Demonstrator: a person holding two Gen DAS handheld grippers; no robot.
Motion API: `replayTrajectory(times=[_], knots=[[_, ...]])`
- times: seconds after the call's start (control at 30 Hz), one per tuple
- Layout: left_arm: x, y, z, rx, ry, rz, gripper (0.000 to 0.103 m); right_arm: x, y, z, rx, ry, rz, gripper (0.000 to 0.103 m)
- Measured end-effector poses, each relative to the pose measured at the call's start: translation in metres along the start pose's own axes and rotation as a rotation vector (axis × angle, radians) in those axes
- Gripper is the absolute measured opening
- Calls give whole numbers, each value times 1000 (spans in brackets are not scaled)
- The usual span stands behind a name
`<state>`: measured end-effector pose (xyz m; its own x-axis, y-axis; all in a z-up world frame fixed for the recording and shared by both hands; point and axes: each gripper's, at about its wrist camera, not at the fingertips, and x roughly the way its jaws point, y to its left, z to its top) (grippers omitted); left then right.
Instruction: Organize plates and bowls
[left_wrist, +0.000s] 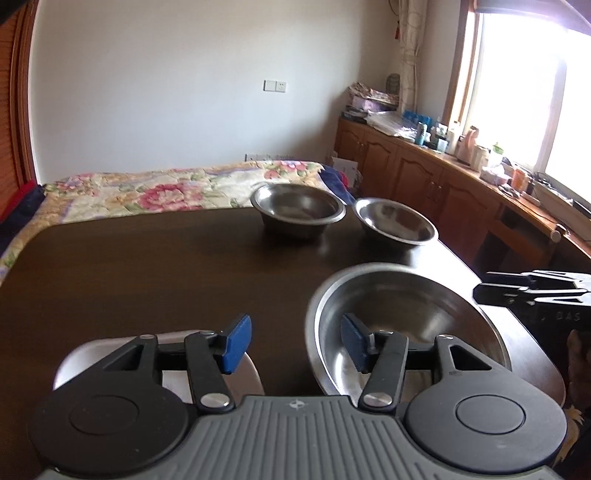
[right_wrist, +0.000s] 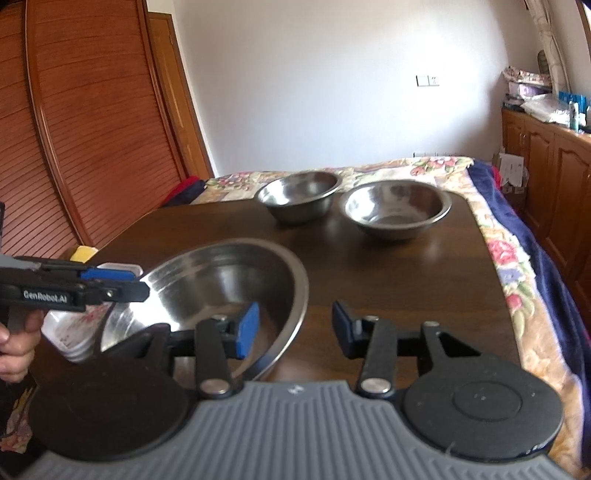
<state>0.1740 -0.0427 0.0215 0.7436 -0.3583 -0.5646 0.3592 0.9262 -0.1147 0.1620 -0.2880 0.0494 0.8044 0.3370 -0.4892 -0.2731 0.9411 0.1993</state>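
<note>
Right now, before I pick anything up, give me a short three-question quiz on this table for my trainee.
1. How many bowls stand on the table?
2. True or false: the right tool is clamped shut on the big bowl.
3. Where are the two smaller bowls? A: stacked together. B: side by side at the far end. C: inside the big bowl.

Key: 1. Three. 2. False: it is open, with the rim between its fingers. 3. B.
</note>
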Motion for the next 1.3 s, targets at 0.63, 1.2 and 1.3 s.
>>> replayTrajectory(times=[0.63,1.2,1.3], knots=[[41,9,69,54,-67,89,103,35,-10,70,-160,-50,9,56],[100,20,109,93,-41,84,103,99,-10,115,-228,-25,65,103],[113,26,112,83,-17,78,103,115,-14,120,-227,-5,68,103]])
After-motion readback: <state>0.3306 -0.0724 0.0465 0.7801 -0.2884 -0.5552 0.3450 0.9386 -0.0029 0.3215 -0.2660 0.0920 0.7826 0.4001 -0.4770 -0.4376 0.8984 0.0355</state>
